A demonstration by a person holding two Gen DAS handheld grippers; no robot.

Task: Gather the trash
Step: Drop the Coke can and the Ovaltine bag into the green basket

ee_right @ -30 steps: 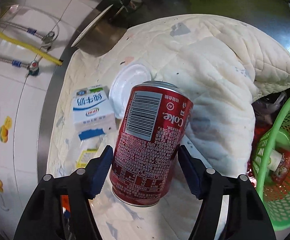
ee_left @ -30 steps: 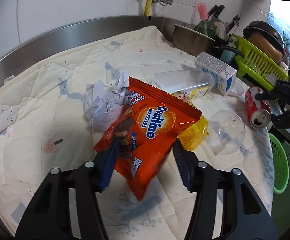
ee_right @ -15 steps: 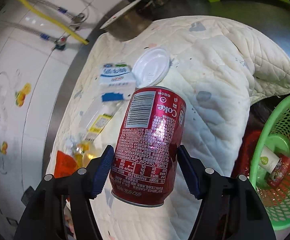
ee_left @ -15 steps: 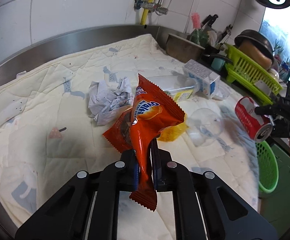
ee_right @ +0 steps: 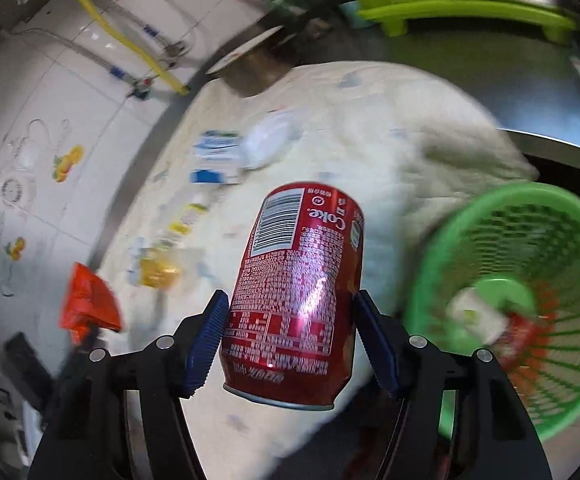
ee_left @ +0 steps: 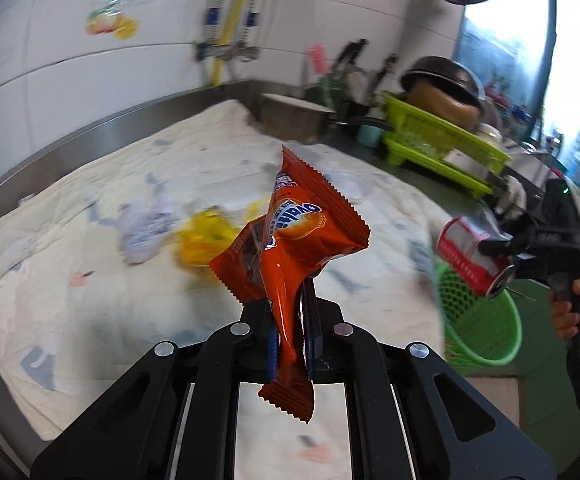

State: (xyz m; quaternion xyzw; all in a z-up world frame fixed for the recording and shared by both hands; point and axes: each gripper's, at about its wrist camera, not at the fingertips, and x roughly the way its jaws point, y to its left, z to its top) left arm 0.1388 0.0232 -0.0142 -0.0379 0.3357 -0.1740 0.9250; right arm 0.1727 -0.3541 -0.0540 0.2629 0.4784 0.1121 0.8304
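The left tongs (ee_left: pixel 290 344) are pressed together, pinching an orange snack bag (ee_left: pixel 298 248) by its lower part, and the bag is hanging in the air over the quilt (ee_left: pixel 89 240). The right tongs (ee_right: pixel 290 344) are pinching a red soda can (ee_right: pixel 296 296) around its middle, and the can is tilting in the air just beside the green basket (ee_right: pixel 570 360). A person's hand (ee_left: pixel 570 308) is gripping the handle of the right tongs.

The basket is sitting past the edge of the quilt, and some trash is already lying inside it. More trash is lying on the quilt: a crumpled paper (ee_left: pixel 141 236), a yellow wrapper (ee_left: pixel 205 240) beside the paper, a milk carton (ee_right: pixel 215 156) and a white lid (ee_right: pixel 269 144) touching the carton. A metal pot (ee_left: pixel 294 120) is standing at the far end of the quilt, and a lime green dish rack (ee_left: pixel 442 140) is standing beyond the pot. Nothing is lying between the can and the basket.
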